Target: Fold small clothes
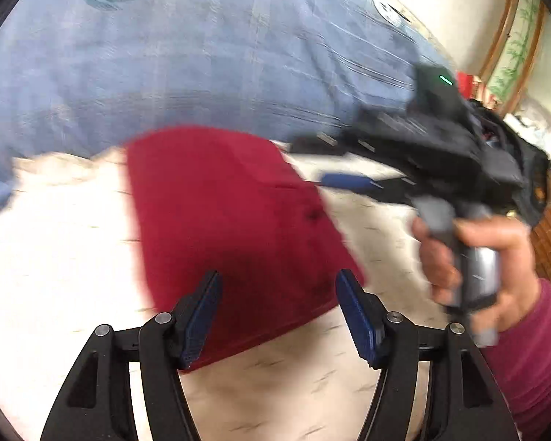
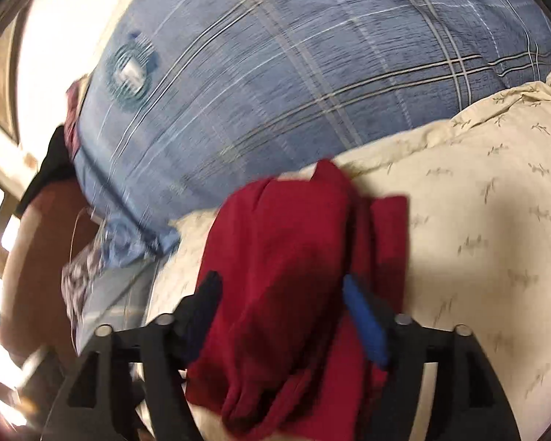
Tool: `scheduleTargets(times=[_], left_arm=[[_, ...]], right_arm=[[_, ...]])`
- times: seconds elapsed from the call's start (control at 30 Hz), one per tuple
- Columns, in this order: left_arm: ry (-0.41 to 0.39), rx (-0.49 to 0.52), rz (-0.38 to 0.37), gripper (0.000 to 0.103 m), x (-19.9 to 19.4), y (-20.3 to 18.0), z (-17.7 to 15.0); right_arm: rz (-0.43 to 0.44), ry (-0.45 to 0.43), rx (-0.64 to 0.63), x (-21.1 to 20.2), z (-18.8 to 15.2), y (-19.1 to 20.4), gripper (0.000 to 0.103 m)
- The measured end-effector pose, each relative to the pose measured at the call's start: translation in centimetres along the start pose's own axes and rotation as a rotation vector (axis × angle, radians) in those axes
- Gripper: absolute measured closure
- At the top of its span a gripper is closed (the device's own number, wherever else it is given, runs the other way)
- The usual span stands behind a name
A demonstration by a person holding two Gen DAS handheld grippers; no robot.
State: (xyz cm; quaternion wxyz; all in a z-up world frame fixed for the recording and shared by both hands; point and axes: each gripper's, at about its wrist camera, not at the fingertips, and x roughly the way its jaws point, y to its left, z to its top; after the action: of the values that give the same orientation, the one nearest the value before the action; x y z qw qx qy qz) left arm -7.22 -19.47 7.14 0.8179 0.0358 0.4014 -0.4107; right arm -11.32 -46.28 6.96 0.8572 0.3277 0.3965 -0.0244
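Note:
A dark red garment [image 1: 231, 228] lies folded flat on the cream patterned sheet [image 1: 55, 257]. My left gripper [image 1: 277, 286] is open just above its near edge, holding nothing. The right gripper [image 1: 334, 180] reaches in from the right, its blue fingertip touching the garment's right edge. In the right wrist view the red garment [image 2: 286, 257] lies bunched between my right gripper's [image 2: 279, 294] spread fingers, which are open. Both views are blurred by motion.
A blue plaid duvet [image 1: 220, 55] is heaped behind the garment; it also shows in the right wrist view [image 2: 294, 73]. The cream sheet [image 2: 477, 220] extends right. Dark clothes [image 1: 514, 154] lie at the far right. The bed's edge and a wooden floor [image 2: 36, 239] are at left.

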Motion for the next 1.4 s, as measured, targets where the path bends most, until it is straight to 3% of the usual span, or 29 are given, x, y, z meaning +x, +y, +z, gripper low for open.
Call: scheduleTargets(times=[0.13,0.2,0.23,0.27,0.33,0.47,0.6,0.7,0.77,0.87,0.93,1.0,1.03,1.13,1.27,1.4], left_arm=[[-0.018,-0.045,0.119,0.039,-1.9,2.7,-0.7],[-0.006,-0.067,0.156,0.040,-2.3,2.7,-1.2],[-0.005,-0.070,0.175,0.040,-2.3,2.7,-1.2],[-0.008,-0.069,0.184,0.040,-2.8,2.0,-1.4],[-0.006,-0.068,0.212,0.040,-3.0,1.6,-1.4],[-0.018,-0.063,0.237,0.039,-2.5,1.0,-1.0],[0.003,-0.084,0.240,0.039,-0.7,0.7,-1.0],[0.016,-0.081,0.259,0.040,1.1,1.3,-0.4],[0.007,-0.090,0.268,0.039,1.5,1.5,-0.1],[0.001,-0.098,0.274,0.039,2.1,1.8,0.1],[-0.005,-0.107,0.276,0.038,2.3,1.9,0.3],[-0.009,-0.112,0.279,0.035,2.6,2.1,0.4],[-0.011,-0.113,0.284,0.034,2.8,2.1,0.4],[-0.007,-0.117,0.284,0.033,3.2,2.3,0.3],[-0.003,-0.118,0.274,0.032,3.9,2.2,0.2],[0.000,-0.101,0.278,0.032,4.2,1.8,0.1]], right_arm=[[-0.067,0.065,-0.030,1.2,-1.9,0.3,0.025],[-0.070,0.094,-0.029,2.7,-2.3,0.3,0.032],[-0.083,0.090,-0.038,3.0,-2.2,0.5,0.060],[-0.129,0.072,-0.058,3.0,-2.2,0.8,0.077],[-0.150,0.019,-0.090,1.6,-2.5,1.1,0.081],[-0.198,-0.050,-0.160,-1.5,-4.2,1.7,0.082],[-0.230,-0.003,-0.124,0.0,-4.7,-0.5,0.080],[-0.190,-0.025,-0.084,-1.1,-4.4,-0.9,0.065],[-0.174,-0.072,-0.090,-2.7,-3.8,-0.5,0.047],[-0.189,-0.111,-0.103,-3.2,-2.7,-0.1,0.038],[-0.193,-0.083,-0.109,-2.1,-1.8,0.2,0.038],[-0.238,-0.048,-0.140,-0.2,-1.2,0.5,0.047],[-0.279,-0.040,-0.171,0.7,-1.1,1.0,0.068],[-0.349,-0.070,-0.267,1.5,-1.0,2.5,0.082],[-0.416,-0.074,-0.290,1.5,-1.0,1.8,0.083],[-0.391,-0.069,-0.230,0.4,-1.3,0.5,0.079]])
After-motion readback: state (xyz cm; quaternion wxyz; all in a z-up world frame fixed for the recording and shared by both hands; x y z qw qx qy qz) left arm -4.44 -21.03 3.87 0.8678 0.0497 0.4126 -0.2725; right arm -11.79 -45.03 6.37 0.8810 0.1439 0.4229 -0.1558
